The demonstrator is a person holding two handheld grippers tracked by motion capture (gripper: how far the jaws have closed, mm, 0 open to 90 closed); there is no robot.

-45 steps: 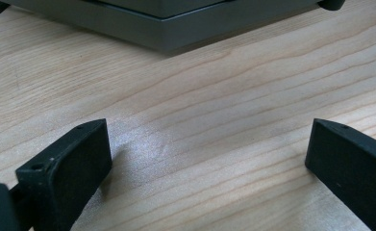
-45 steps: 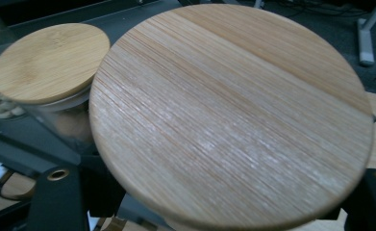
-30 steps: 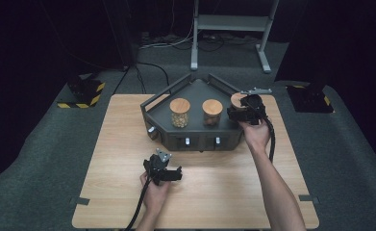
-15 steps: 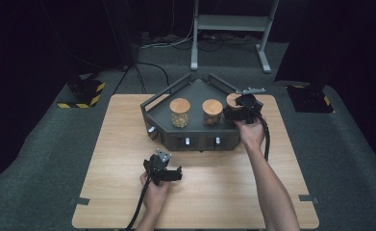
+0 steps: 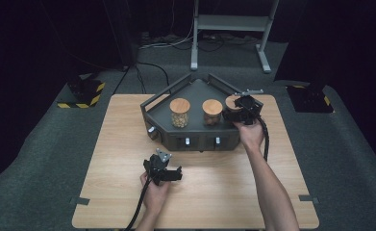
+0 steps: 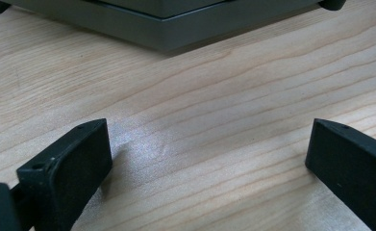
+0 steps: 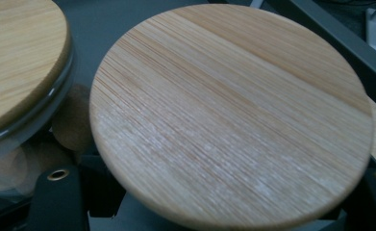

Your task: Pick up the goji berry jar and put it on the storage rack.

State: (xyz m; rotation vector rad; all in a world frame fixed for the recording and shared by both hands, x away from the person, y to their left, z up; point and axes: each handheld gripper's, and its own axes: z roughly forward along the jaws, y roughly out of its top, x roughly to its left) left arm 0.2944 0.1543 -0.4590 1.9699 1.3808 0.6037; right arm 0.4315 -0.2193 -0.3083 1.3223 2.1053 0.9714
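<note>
High view: right gripper [image 5: 238,109] reaches over the tray [image 5: 195,91], gripping a jar [image 7: 231,115].

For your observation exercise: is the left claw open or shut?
Open. The left claw rests on the pale wooden table with its black jaws far apart and only bare wood between them.

Light wooden table [image 5: 108,159] at the centre, standing on grey carpet floor [image 5: 41,159]. Beyond the table's far edge, a white metal stand [image 5: 231,29] with cables [image 5: 161,44] trailing at its feet; off the table's far left and far right corners, black blocks edged with yellow-black hazard tape [image 5: 82,94] [image 5: 310,98]. Beyond the stand, darkness all round, light falling mainly on the table.
</note>
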